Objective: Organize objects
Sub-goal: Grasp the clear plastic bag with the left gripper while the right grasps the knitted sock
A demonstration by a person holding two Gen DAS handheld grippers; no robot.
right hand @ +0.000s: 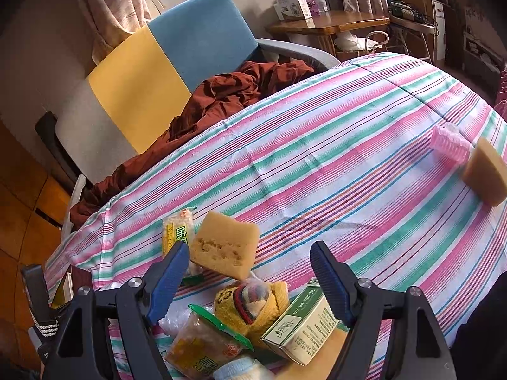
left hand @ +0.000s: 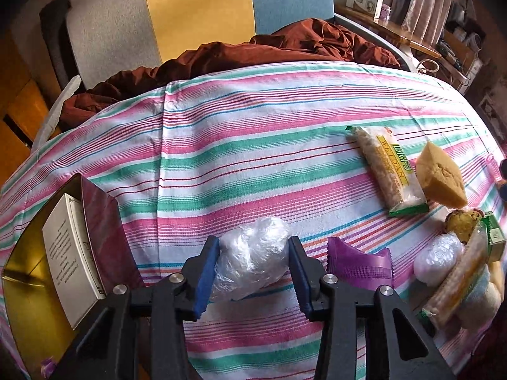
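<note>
Surface: striped cloth (left hand: 253, 145) covers the bench, a chair (left hand: 196, 9) behind it.
Left gripper (left hand: 254, 267): jaws closed on a clear plastic bundle (left hand: 250, 262), beside a purple packet (left hand: 358, 261).
Box (left hand: 74, 253): open, at the left edge.
Right gripper (right hand: 250, 281): jaws wide apart, gripping nothing, above a sponge (right hand: 225, 247), yellow sock roll (right hand: 253, 304) and green carton (right hand: 304, 326).

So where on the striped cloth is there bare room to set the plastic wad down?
Bare: the cloth's wide middle, between the tin and the snack bar, back to the brown fabric. Crowded: the pile under the right gripper.
</note>
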